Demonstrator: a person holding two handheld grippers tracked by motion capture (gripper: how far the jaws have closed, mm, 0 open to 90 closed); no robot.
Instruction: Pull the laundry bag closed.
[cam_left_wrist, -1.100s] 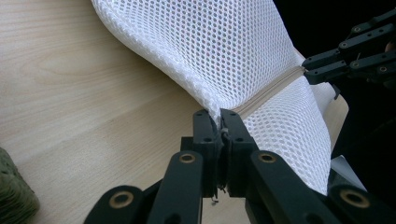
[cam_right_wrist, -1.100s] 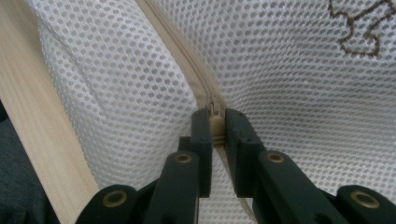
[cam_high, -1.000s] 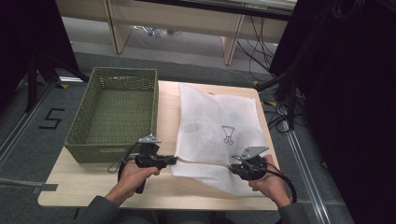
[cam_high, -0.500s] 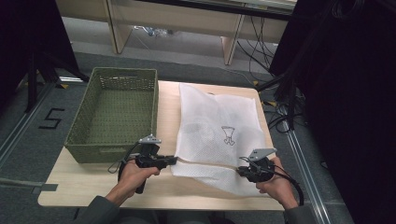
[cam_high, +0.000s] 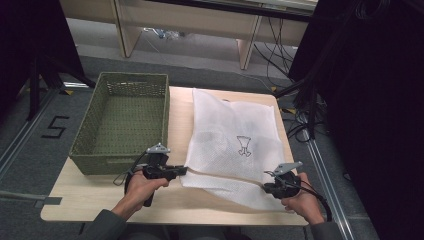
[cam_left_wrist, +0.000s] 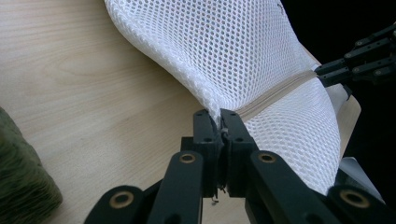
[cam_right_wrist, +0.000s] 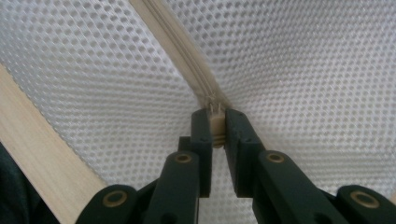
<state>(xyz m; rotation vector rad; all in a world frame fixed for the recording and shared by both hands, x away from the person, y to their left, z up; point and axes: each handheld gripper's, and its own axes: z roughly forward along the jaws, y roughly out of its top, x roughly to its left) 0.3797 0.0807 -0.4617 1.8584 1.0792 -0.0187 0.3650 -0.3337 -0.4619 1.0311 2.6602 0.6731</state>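
Note:
A white mesh bag (cam_high: 235, 140) lies flat on the wooden table (cam_high: 90, 200), with a small dark print (cam_high: 243, 146) on it. A beige zipper (cam_left_wrist: 275, 93) runs along its near edge. My left gripper (cam_high: 181, 171) is shut on the bag's near left corner, the mesh pinched between its jaws (cam_left_wrist: 219, 122). My right gripper (cam_high: 268, 187) is at the bag's near right end, shut on the beige zipper pull (cam_right_wrist: 215, 126), with the zipper (cam_right_wrist: 173, 46) leading away from it. The right gripper (cam_left_wrist: 334, 74) also shows far off in the left gripper view.
A green woven basket (cam_high: 120, 120), with nothing in it, stands on the left half of the table beside the bag. Desk legs and cables (cam_high: 300, 100) sit beyond the far edge. A floor mark "5" (cam_high: 55, 127) lies at the left.
My right gripper has moved to the right along the bag's near edge with the zipper pull in it. The left gripper has held still on the corner.

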